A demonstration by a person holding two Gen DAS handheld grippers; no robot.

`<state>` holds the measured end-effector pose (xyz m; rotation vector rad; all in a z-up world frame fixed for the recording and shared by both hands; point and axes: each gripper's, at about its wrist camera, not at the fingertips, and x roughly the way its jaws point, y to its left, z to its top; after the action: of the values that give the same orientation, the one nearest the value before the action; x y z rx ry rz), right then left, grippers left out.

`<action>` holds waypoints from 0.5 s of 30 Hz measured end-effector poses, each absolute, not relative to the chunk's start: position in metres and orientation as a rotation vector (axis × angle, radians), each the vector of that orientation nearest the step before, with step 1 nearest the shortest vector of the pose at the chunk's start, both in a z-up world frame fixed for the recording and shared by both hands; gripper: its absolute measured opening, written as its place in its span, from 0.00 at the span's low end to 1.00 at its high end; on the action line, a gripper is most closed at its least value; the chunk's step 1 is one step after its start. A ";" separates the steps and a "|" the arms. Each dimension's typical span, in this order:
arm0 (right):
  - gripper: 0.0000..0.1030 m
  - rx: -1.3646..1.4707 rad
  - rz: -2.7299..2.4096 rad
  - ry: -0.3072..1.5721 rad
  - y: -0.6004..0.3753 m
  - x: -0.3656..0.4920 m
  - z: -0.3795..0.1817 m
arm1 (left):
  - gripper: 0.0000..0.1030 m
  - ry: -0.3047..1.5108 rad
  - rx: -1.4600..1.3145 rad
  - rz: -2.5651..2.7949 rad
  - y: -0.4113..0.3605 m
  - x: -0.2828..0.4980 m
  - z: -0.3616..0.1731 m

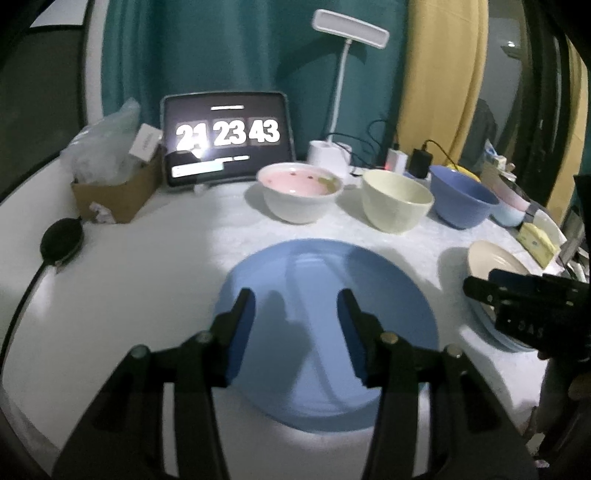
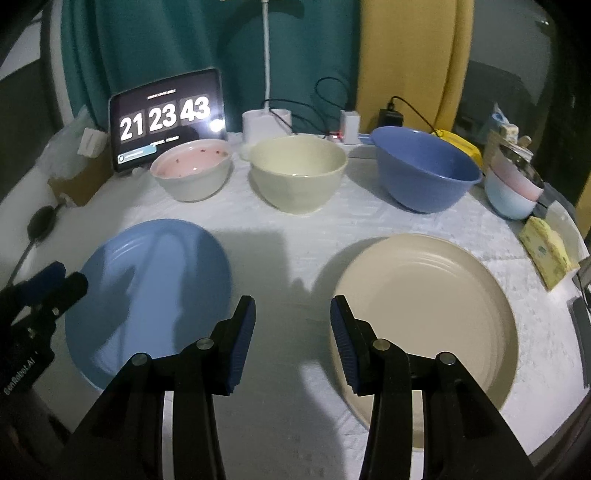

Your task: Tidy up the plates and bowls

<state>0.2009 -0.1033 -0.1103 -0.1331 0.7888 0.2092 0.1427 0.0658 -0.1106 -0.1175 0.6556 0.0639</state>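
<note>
A blue plate (image 1: 325, 332) lies flat on the white table, and my left gripper (image 1: 295, 299) hovers over it, open, with nothing between its blue pads. The right wrist view shows this plate (image 2: 147, 295) at the left and a cream plate (image 2: 424, 314) at the right. My right gripper (image 2: 293, 304) is open and empty over the bare table between them. Along the back stand a white bowl with a pink inside (image 2: 192, 170), a cream bowl (image 2: 299, 173) and a blue bowl (image 2: 424, 170). Each view catches the other gripper at its edge: the left gripper (image 2: 70, 280), the right gripper (image 1: 476, 288).
A tablet showing a clock (image 2: 166, 118), a white desk lamp (image 1: 347, 33) and chargers with cables line the back edge. A cardboard box (image 1: 114, 192) and a black round device (image 1: 61, 240) sit at the left. Stacked pastel bowls (image 2: 513, 192) and a yellow sponge (image 2: 546, 254) sit at the right.
</note>
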 end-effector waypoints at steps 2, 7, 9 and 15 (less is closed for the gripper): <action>0.43 -0.140 0.214 0.792 -0.098 0.202 -0.112 | 0.55 0.657 -0.120 0.075 0.072 0.143 -0.113; 0.43 -0.157 0.229 0.807 -0.085 0.206 -0.118 | 0.59 0.668 -0.139 0.100 0.089 0.145 -0.121; 0.44 -0.163 0.232 0.813 -0.080 0.208 -0.120 | 0.59 0.672 -0.146 0.111 0.094 0.146 -0.123; 0.43 -0.182 0.242 0.828 -0.068 0.214 -0.125 | 0.59 0.704 -0.159 0.148 0.109 0.151 -0.136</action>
<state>0.2138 -0.0677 -0.1251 -0.1823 0.8278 0.2419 0.1510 0.1086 -0.1361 -0.1589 0.7042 0.1476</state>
